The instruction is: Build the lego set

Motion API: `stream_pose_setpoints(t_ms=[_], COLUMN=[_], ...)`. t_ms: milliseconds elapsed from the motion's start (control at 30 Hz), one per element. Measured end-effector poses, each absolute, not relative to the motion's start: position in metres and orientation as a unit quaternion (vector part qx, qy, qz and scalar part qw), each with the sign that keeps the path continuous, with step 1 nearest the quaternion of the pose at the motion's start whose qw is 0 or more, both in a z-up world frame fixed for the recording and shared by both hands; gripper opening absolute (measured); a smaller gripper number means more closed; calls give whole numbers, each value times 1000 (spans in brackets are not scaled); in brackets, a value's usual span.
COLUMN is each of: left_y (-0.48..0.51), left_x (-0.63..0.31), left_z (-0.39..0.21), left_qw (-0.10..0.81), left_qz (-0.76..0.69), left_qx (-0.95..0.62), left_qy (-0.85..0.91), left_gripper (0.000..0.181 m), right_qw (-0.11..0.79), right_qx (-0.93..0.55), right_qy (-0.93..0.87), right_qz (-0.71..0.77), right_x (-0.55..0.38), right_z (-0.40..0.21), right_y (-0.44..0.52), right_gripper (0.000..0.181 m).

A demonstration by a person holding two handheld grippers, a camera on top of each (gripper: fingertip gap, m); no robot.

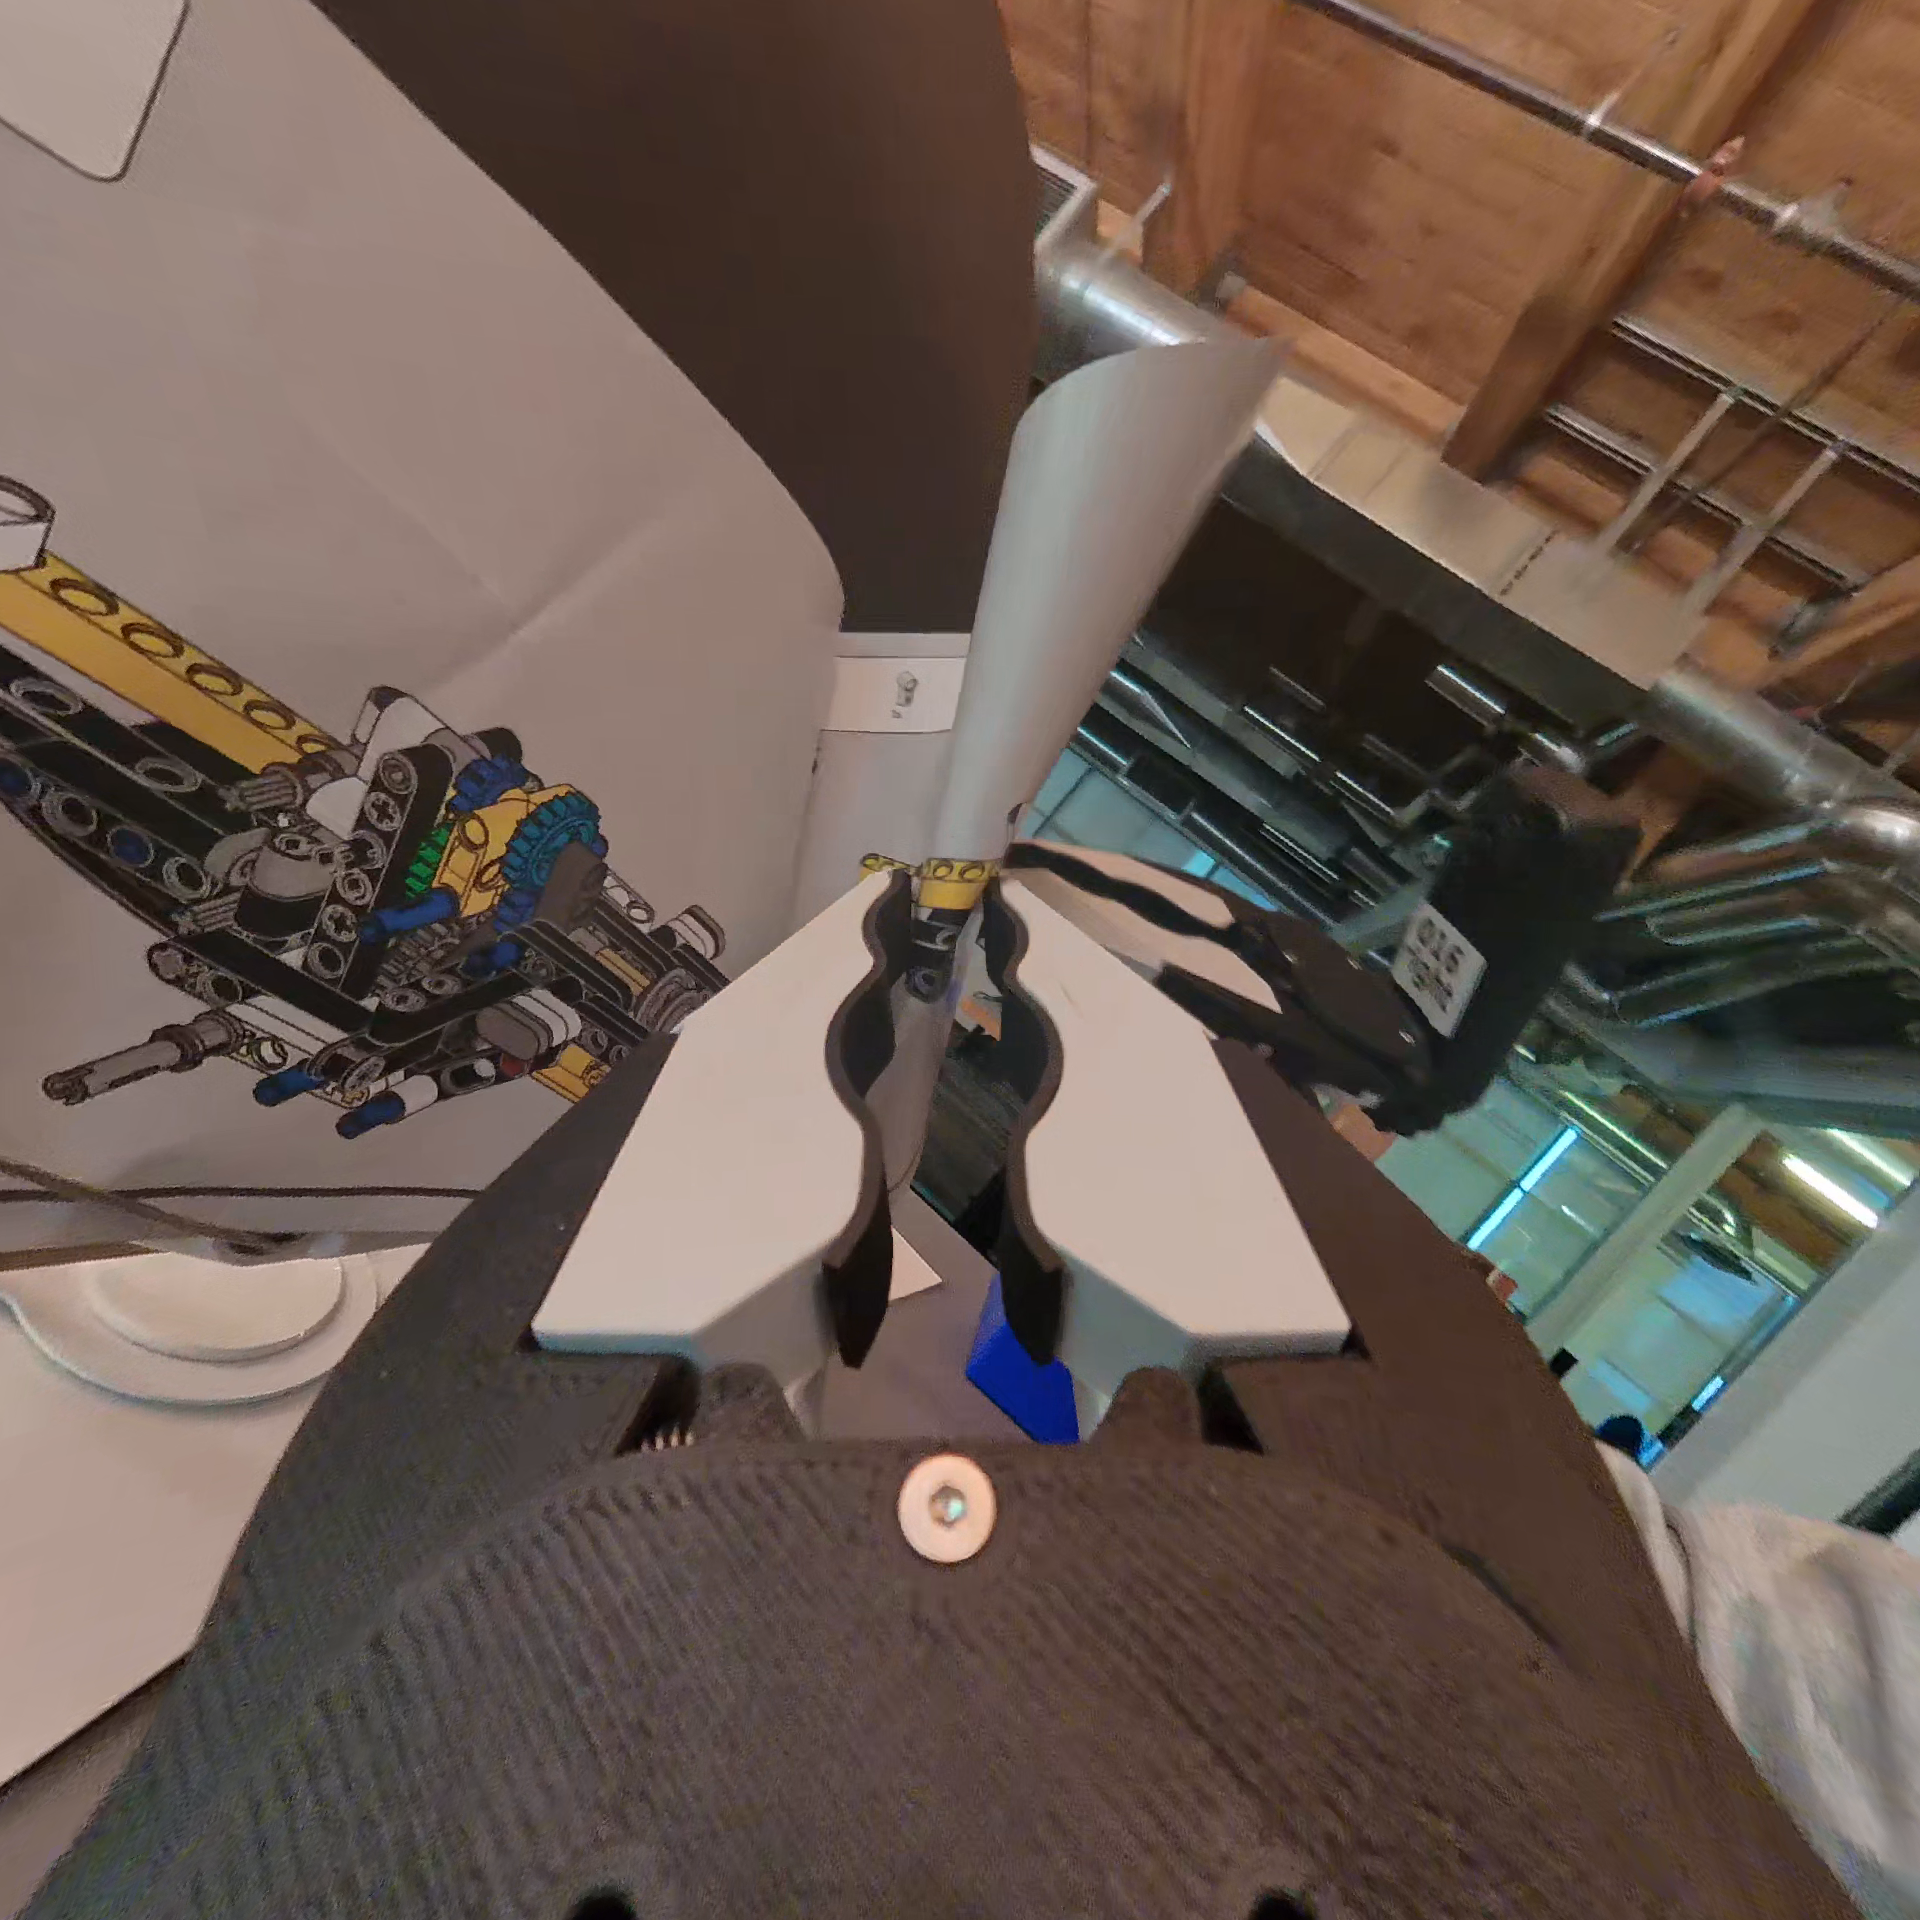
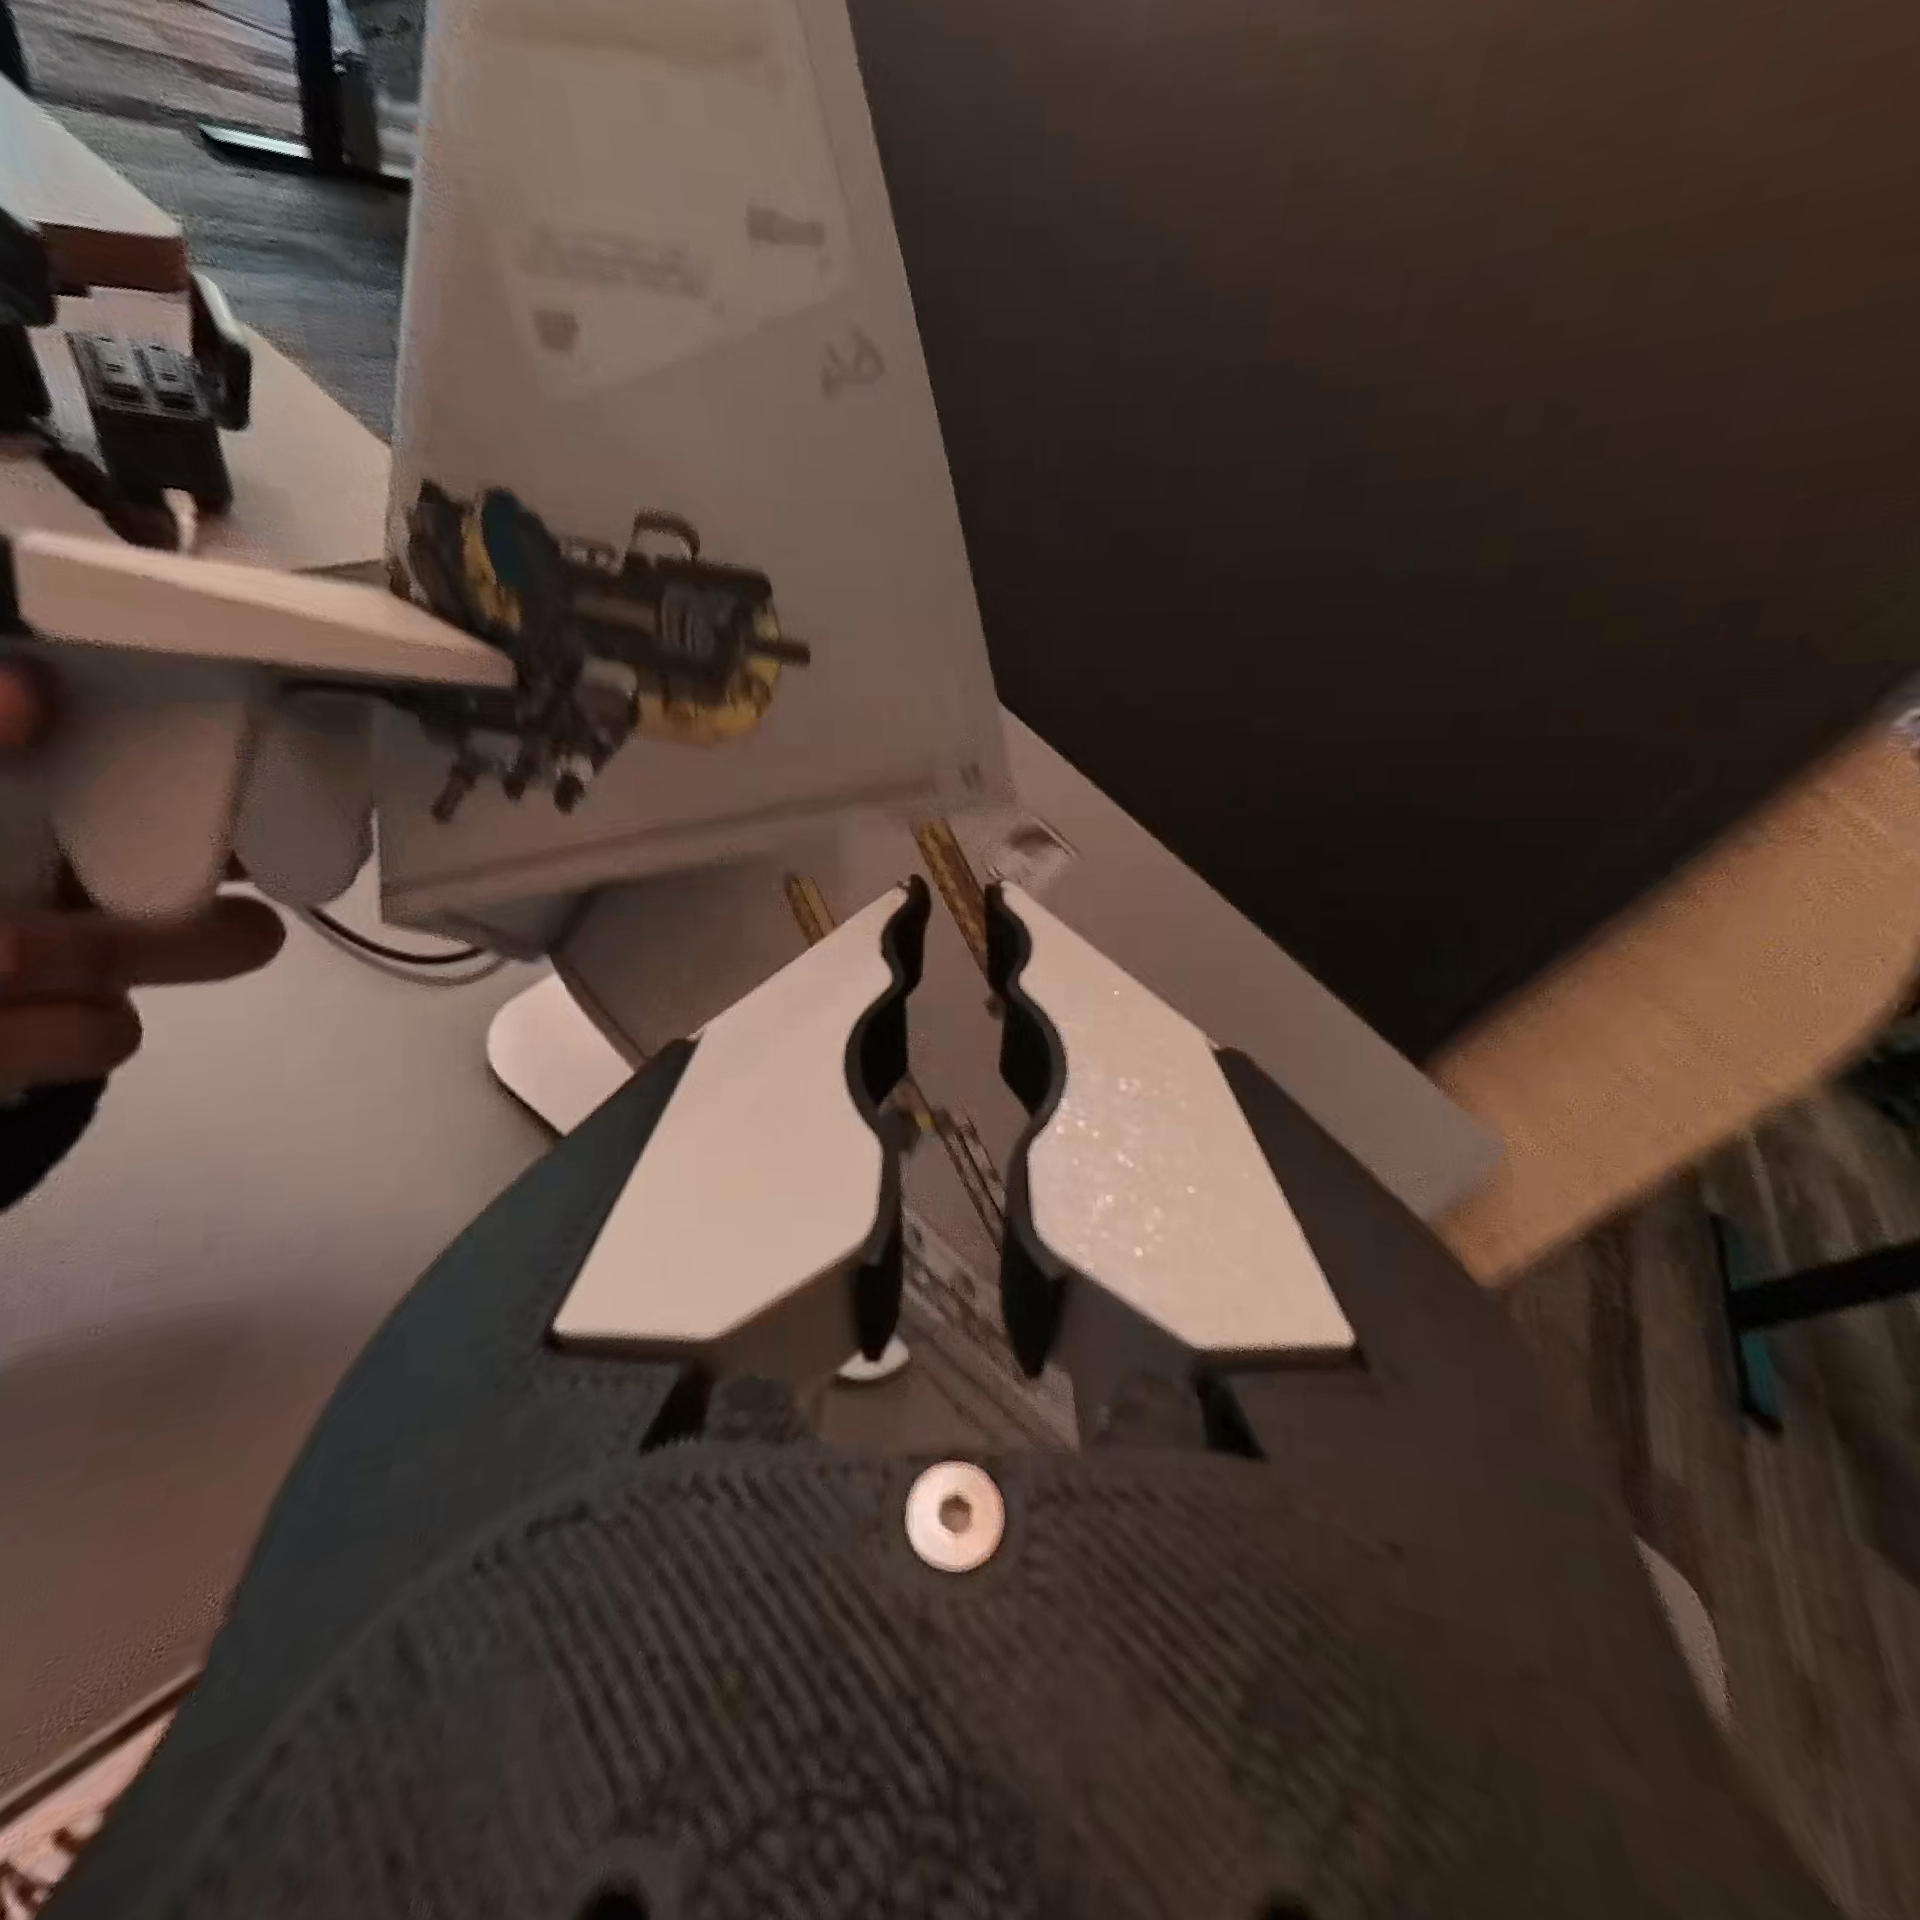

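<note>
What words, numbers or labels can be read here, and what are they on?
White sticker on the right gripper: short dark characters, legible, but I don't copy writing.
Open booklet page: only a model drawing, no words in view.
Small parts box on the booklet: too small to read.
Lifted page: faint print, too blurred to read.

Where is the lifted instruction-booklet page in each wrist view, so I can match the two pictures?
Left wrist view: lifted page seen nearly edge-on, centre, rising from between the fingertips of the left gripper.
Right wrist view: the same page stands at upper centre-left, its printed face towards the camera, held at its left edge.
Shared landmark: the white stand base on the table.
</note>
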State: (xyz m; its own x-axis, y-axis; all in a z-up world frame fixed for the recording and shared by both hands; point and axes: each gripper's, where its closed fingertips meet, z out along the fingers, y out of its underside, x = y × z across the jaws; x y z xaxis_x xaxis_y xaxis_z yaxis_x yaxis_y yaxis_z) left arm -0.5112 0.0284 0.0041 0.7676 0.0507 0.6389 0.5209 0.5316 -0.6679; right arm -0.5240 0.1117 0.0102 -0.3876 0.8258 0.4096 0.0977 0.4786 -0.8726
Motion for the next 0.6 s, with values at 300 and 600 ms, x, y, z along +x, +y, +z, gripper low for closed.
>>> stream_pose_setpoints(t_ms=[300,600], left_y=[-67,-94], left_x=[-525,-571], left_z=[18,-54], left_qw=[876,790], left_qz=[-16,48], left_qx=[-356,-386], left_qy=[-324,-474], left_gripper=[26,31], right_qw=[370,418], right_qx=[-181,-84], right_qy=[-769,-840], right_qz=[489,336], right_x=[-517,-534], right_z=[10,-32], right_y=[0,-43], right_gripper=[6,0])
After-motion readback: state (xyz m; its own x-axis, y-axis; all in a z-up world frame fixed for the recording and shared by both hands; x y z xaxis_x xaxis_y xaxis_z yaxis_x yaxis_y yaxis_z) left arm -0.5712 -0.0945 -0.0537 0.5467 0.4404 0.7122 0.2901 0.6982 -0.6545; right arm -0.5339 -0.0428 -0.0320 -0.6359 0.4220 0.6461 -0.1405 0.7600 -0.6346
